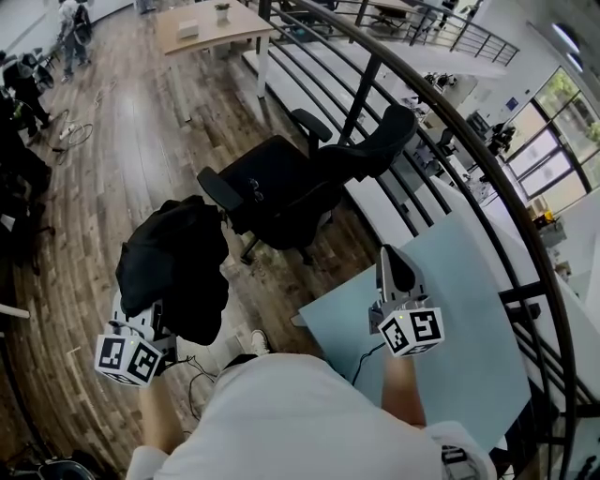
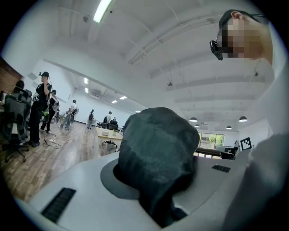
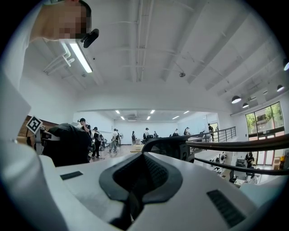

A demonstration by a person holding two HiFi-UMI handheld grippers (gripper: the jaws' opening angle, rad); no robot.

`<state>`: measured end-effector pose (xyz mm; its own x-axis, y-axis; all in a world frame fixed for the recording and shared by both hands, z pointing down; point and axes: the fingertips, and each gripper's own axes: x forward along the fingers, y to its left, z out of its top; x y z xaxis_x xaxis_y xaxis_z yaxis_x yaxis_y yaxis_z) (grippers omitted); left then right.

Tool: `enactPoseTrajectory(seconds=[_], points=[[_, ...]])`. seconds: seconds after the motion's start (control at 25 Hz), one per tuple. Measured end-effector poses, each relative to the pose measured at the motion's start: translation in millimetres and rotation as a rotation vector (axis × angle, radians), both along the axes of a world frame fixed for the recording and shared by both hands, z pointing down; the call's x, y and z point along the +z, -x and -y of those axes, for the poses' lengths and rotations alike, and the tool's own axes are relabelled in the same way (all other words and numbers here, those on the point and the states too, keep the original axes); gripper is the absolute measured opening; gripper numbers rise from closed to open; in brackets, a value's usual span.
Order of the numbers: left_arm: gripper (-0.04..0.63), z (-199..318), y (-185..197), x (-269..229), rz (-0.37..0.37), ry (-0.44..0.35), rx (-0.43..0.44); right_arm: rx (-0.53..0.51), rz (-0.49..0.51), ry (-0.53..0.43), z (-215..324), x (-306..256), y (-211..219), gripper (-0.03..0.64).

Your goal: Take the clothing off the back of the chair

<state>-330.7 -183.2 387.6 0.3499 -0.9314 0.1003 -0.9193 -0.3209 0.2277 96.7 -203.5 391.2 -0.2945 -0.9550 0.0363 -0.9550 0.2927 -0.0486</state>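
Observation:
A black garment [image 1: 178, 267] hangs bunched from my left gripper [image 1: 167, 298] at the lower left of the head view. In the left gripper view the dark cloth [image 2: 158, 149] bulges up from between the jaws of the left gripper [image 2: 159, 198], which are shut on it. The black office chair [image 1: 291, 183] stands just beyond, with its backrest bare and tilted toward the railing. My right gripper [image 1: 395, 264] is held over a light blue table [image 1: 459, 319], shut with nothing in it. In the right gripper view, beyond the right gripper [image 3: 135, 198], the garment [image 3: 67, 144] shows at left and the chair [image 3: 174, 145] ahead.
A dark metal railing [image 1: 450, 122] curves along the right, behind the chair. A wooden table [image 1: 211, 28] stands at the far end of the plank floor. People [image 1: 23, 84] and loose cables [image 1: 70, 131] are at the upper left. My own shoe [image 1: 255, 342] shows below the garment.

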Motion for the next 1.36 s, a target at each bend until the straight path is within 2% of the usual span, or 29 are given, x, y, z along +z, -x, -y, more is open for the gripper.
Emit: enactPoseTrajectory(seconds=[0.52,1.36], points=[[0.112,10,8,14,-0.047,0.027,0.036,-0.027,-0.051,0.01,0,7,23,0.02],[0.112,29,28,30,-0.026,0.014,0.059,-0.017,-0.032,-0.012,19,22,51,0.02]])
